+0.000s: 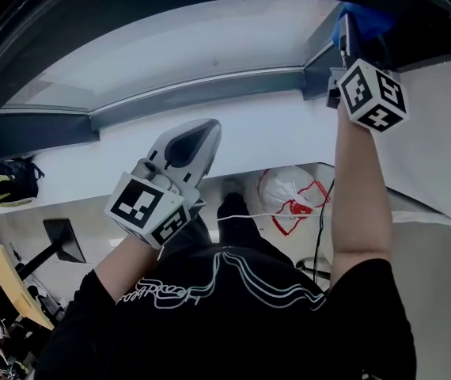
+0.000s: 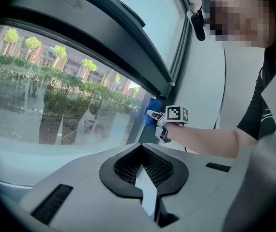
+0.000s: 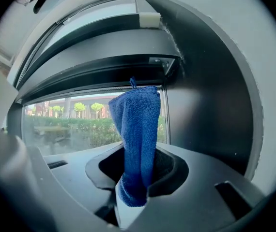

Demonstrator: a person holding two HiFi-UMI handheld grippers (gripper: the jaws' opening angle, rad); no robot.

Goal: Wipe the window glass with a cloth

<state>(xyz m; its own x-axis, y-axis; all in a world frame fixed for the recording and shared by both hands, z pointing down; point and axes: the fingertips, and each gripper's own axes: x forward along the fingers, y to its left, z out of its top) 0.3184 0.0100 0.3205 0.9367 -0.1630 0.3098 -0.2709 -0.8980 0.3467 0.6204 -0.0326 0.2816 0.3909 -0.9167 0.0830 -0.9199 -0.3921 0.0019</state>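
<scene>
Obs., all places referred to the window glass (image 2: 55, 105).

Nearest, well back from the glass: left gripper (image 2: 145, 178), held low in front of the person's chest. Its jaws are together with nothing between them. It is idle and has no part in the wipe.

Closer in, at the right edge of the glass: right gripper (image 3: 138, 178), raised on an outstretched arm. It is clenched on the blue cloth (image 3: 137, 129), which is pinched at its lower end. The rest stands up out of the jaws as a narrow folded strip. The strip sits in front of the right edge of the glass, just beside the dark frame upright (image 3: 201, 120). Whether it is touching the pane cannot be told from any view.

Above the glass: a dark horizontal frame bar (image 3: 104, 62). Beyond the glass: a hedge and a row of trees (image 2: 55, 52).

Judgement: the wipe is at or near its start, at the right-hand edge.

Method notes:
- Hold the clamp firm, since the cloth is gripped only at one end and drag could pull it free.
- Press the broad face of the strip to the pane, not its folded edge.
- Only fabric should meet the glass; the hard jaw tips should be angled away.
- Work leftward from the upright in overlapping passes, because the strip covers a narrow swath.
- Leave the left gripper well back from the glass.
</scene>
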